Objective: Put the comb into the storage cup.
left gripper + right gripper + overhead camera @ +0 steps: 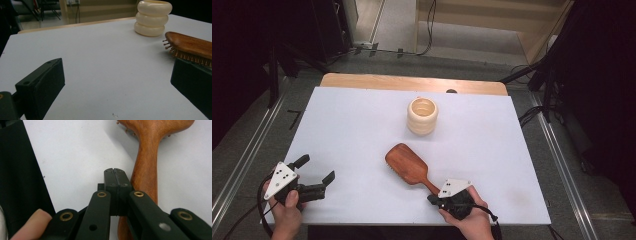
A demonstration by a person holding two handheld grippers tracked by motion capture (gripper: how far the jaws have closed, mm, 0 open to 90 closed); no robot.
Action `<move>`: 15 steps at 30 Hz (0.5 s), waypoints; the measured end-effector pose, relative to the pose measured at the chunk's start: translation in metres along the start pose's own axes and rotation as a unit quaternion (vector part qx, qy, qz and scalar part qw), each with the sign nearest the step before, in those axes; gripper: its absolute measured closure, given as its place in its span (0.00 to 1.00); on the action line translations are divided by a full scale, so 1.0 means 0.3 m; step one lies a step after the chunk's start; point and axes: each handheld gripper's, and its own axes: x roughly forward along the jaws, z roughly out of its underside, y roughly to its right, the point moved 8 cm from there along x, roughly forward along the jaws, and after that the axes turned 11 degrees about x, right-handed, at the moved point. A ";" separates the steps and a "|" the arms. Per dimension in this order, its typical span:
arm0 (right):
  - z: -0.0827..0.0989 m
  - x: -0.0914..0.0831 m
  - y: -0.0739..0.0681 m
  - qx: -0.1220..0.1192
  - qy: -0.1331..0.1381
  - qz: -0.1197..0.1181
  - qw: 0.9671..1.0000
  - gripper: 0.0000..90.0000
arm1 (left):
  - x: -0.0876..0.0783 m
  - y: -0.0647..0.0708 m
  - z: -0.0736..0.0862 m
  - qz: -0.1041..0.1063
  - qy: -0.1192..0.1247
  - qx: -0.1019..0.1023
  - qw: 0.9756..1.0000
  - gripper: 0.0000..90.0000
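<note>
A wooden paddle hairbrush (407, 164) lies bristles down on the white table sheet (352, 125), its handle pointing to the near right. My right gripper (435, 198) sits at the handle's end. In the right gripper view its jaws (115, 173) are pressed together with nothing between them, and the brush handle (146, 170) runs beside and under them on the right. My left gripper (317, 168) rests open at the near left corner, well apart from the brush. In the left gripper view, the brush head (190, 46) shows past the right jaw of that gripper (116, 82).
A cream ribbed cup (422, 116) made of stacked rings stands upright behind the brush; it also appears at the top of the left gripper view (153, 18). The table's wooden far edge (412, 82) borders the sheet. Metal rails and cables run along the floor on both sides.
</note>
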 end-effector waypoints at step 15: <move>-0.043 -0.047 -0.052 -0.024 -0.016 -0.010 1.000 0.44 | 0.005 0.003 0.002 0.003 -0.003 0.002 1.000 0.00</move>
